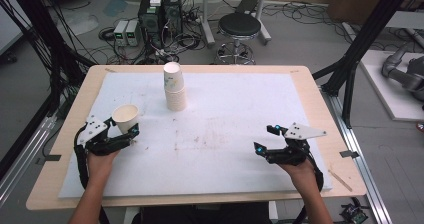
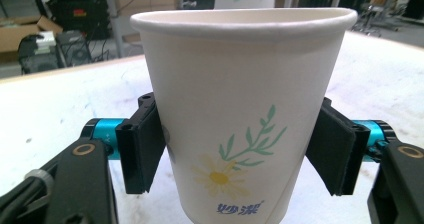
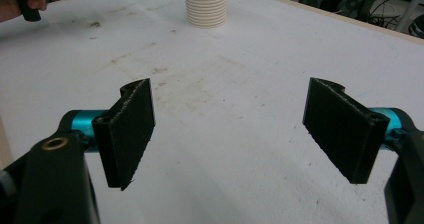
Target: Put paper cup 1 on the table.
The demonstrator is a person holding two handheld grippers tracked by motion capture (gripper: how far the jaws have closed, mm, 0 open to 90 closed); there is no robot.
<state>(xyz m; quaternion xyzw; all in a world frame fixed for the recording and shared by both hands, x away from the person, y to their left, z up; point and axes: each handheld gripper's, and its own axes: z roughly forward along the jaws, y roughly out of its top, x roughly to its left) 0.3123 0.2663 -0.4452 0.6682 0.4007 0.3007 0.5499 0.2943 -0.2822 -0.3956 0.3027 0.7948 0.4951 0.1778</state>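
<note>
A white paper cup with a flower print stands upright at the left of the white foam sheet. My left gripper is shut on the cup; both black pads press on its sides low down. A stack of several paper cups stands at the back middle of the sheet, and its ribbed bottom part is in the right gripper view. My right gripper rests at the front right, open, nothing between its pads.
The foam sheet covers a wooden table and is stained in the middle. A stool and computer boxes stand on the floor beyond the far edge. Black frame posts rise at both sides.
</note>
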